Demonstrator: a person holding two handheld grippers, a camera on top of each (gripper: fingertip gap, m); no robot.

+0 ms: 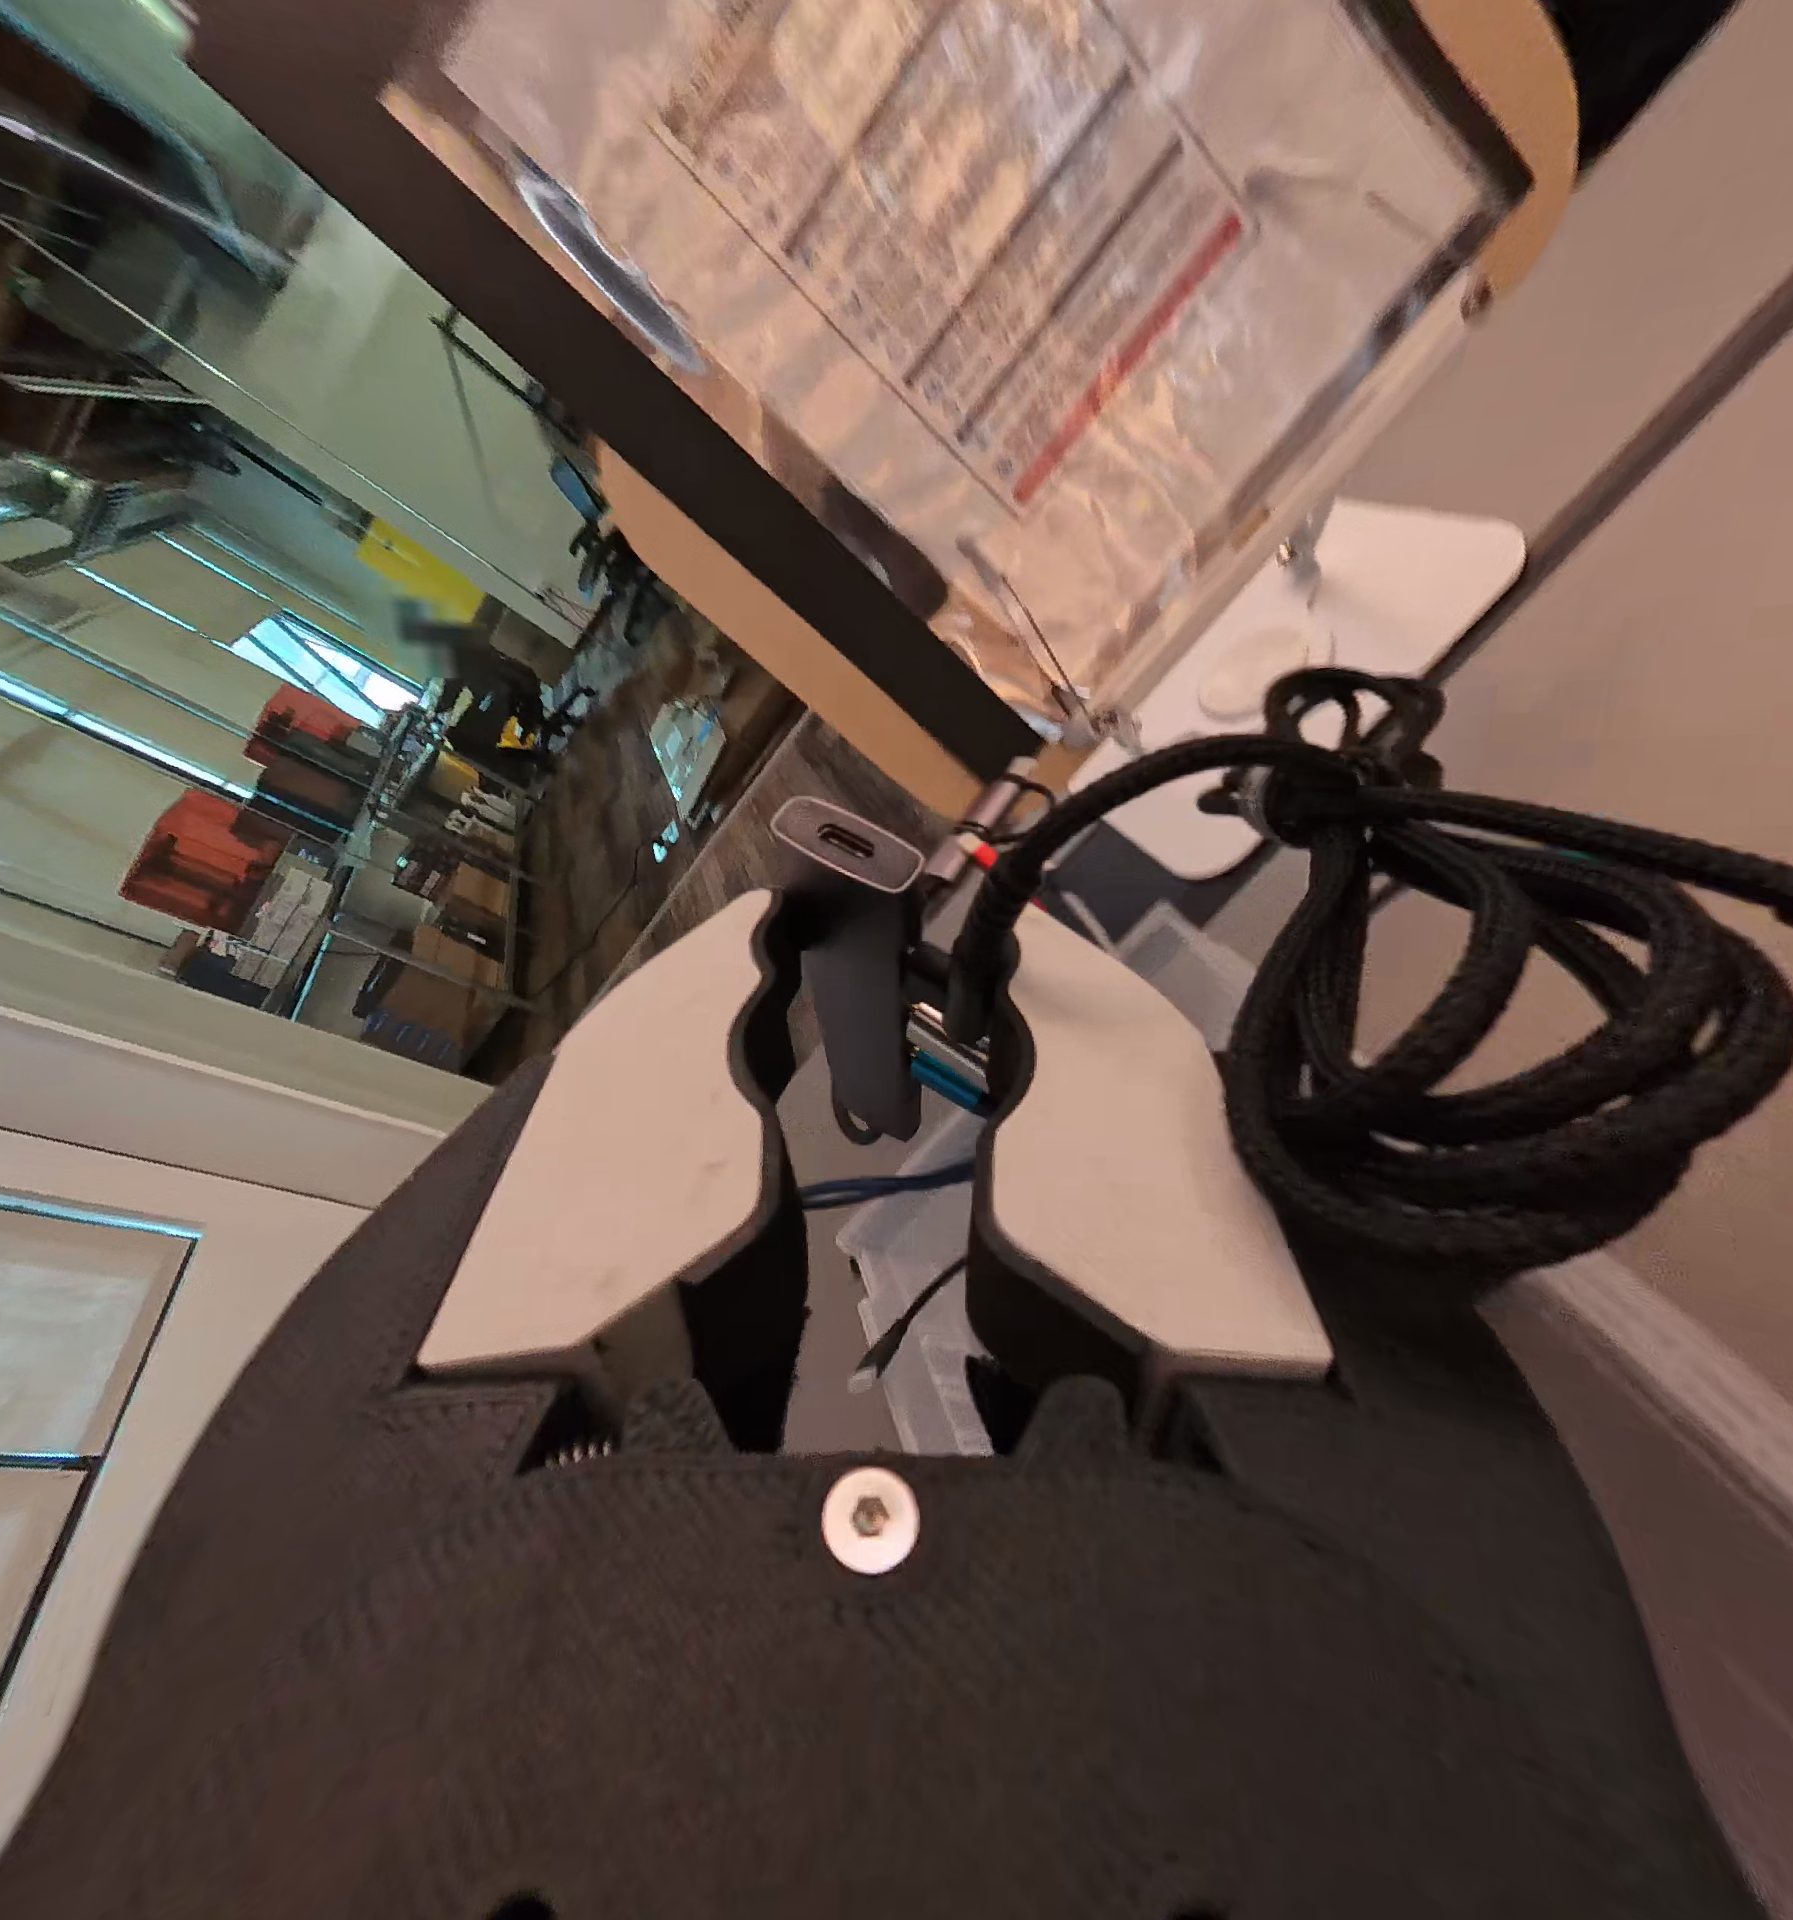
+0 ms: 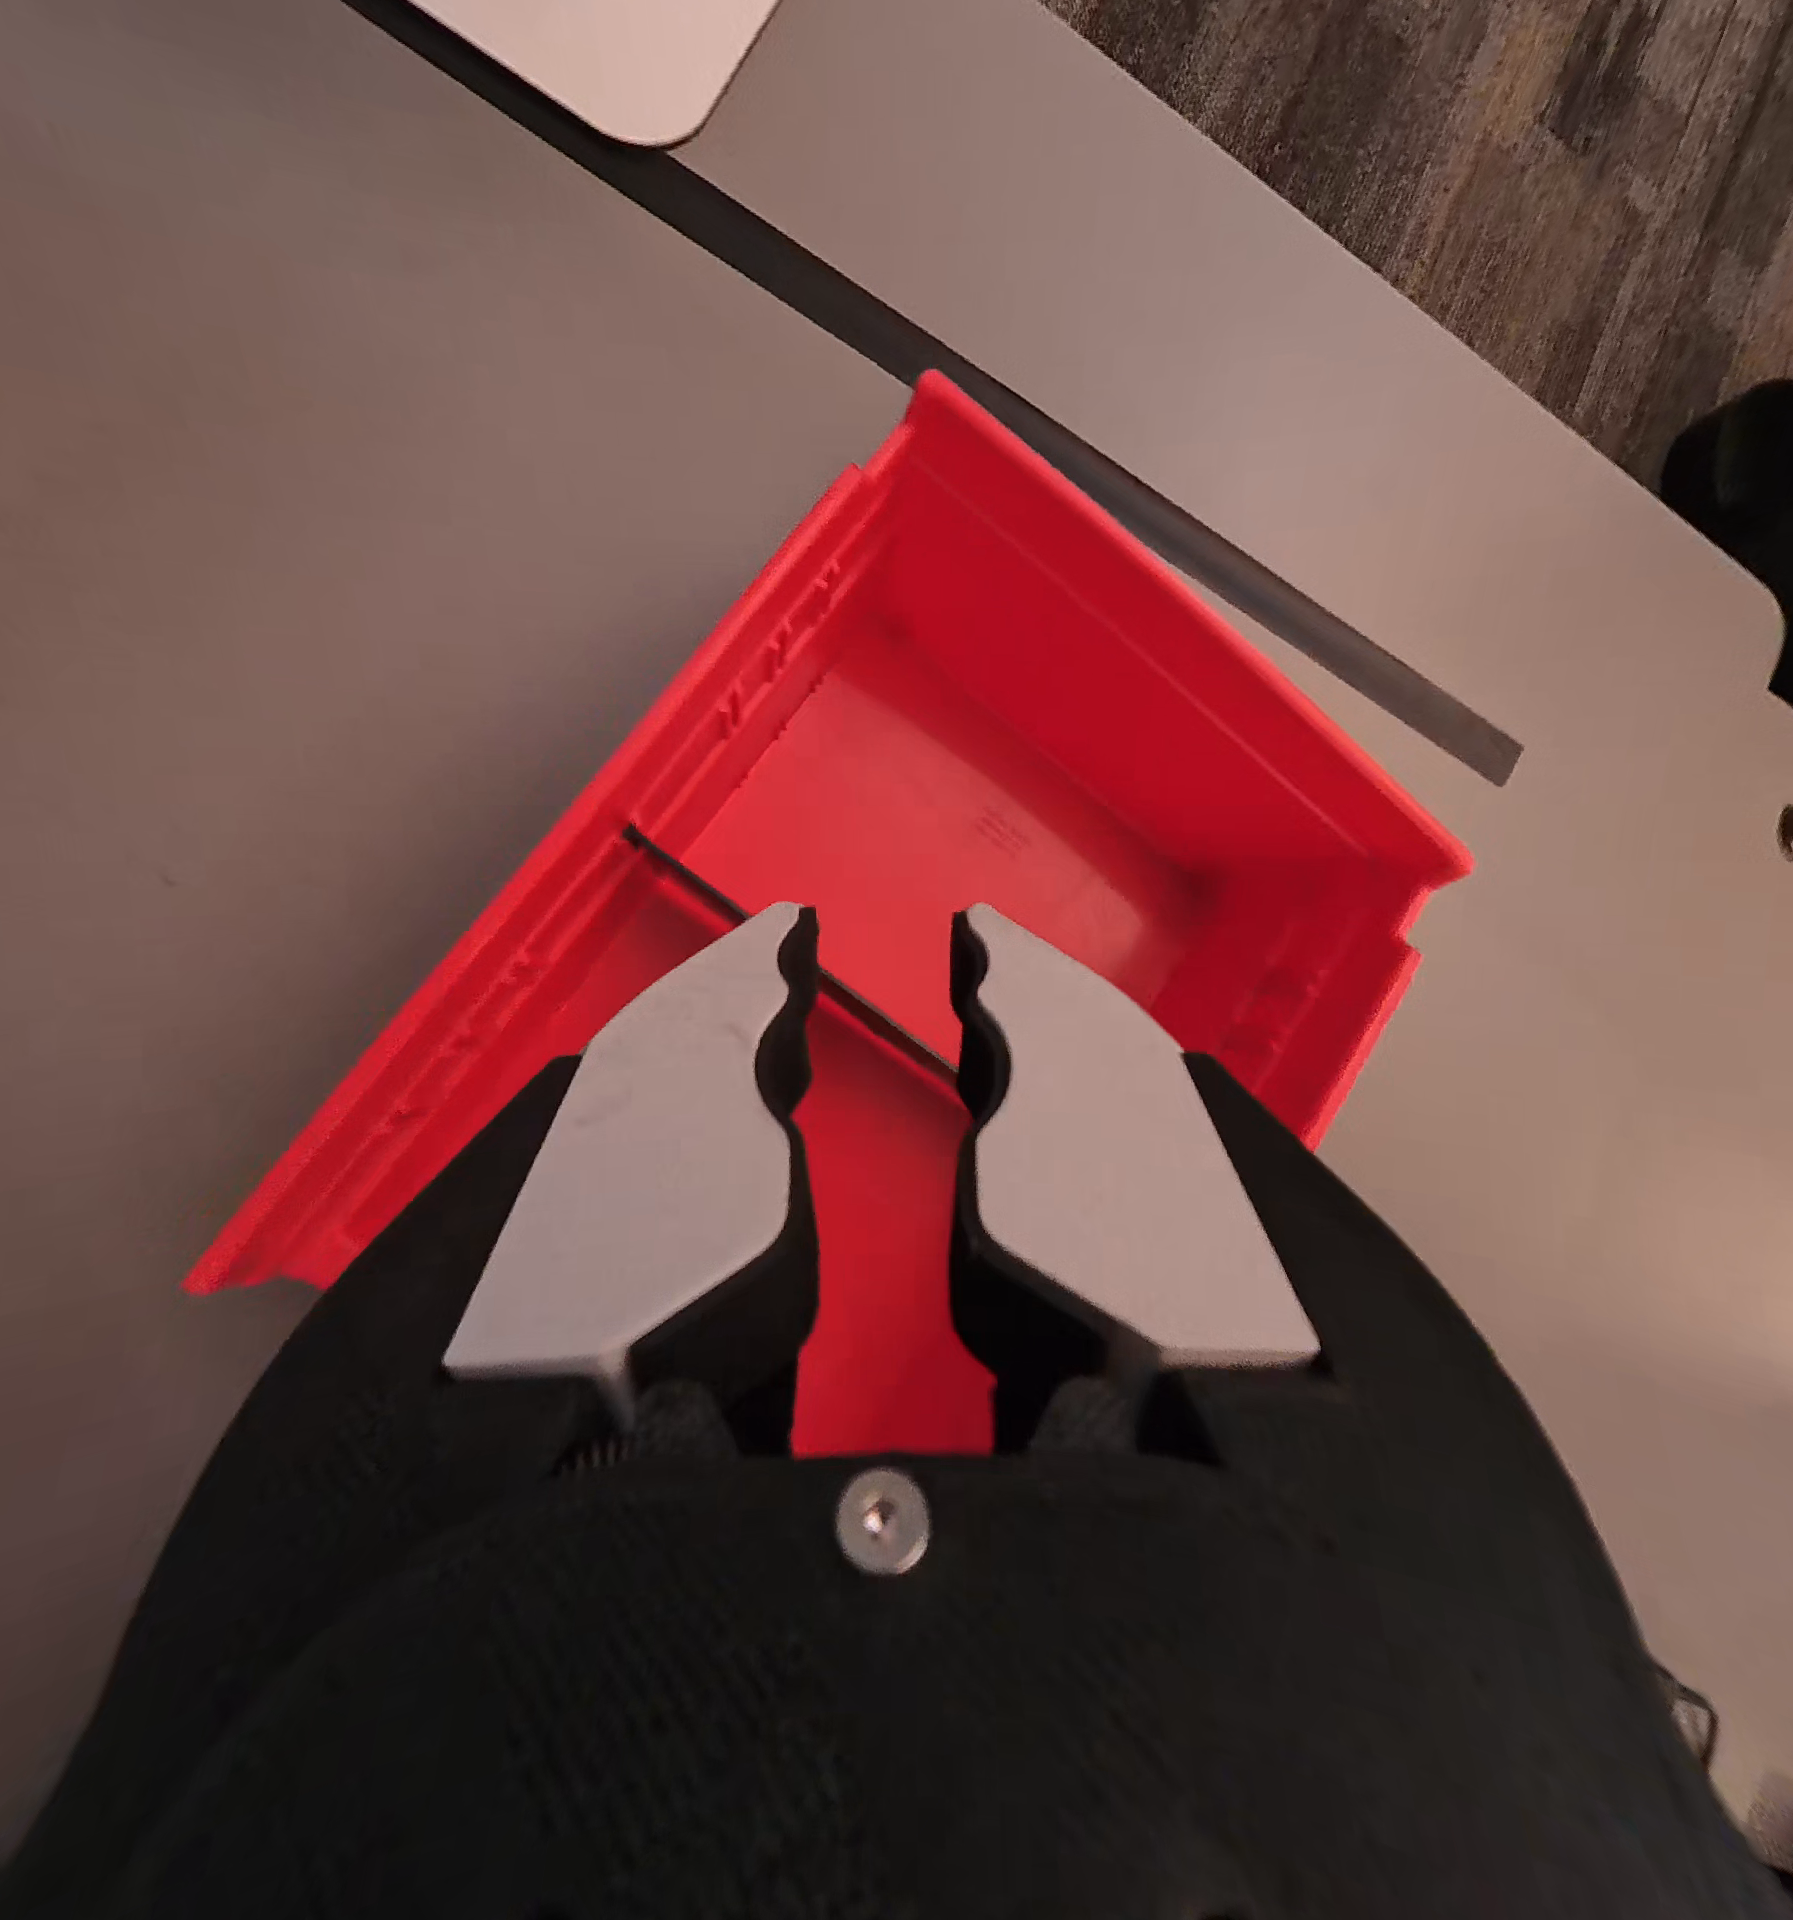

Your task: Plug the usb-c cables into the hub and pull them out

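The left gripper (image 1: pixel 887 966) clamps a grey hub (image 1: pixel 848 925), whose end port faces outward. A black braided cable (image 1: pixel 1474 1039) is plugged into its side, the rest coiled just right.

Your grey hub (image 1: pixel 850 935) stands on end between the jaws, an empty oval port facing you. A black braided usb-c cable (image 1: pixel 1494 1039) is plugged into its side, coils bundled alongside.

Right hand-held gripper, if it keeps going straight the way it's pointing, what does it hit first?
Most likely the floor of the red bin. The right hand-held gripper is open, empty and aimed into the bin, with nothing visible in between, though depth is hard to judge.
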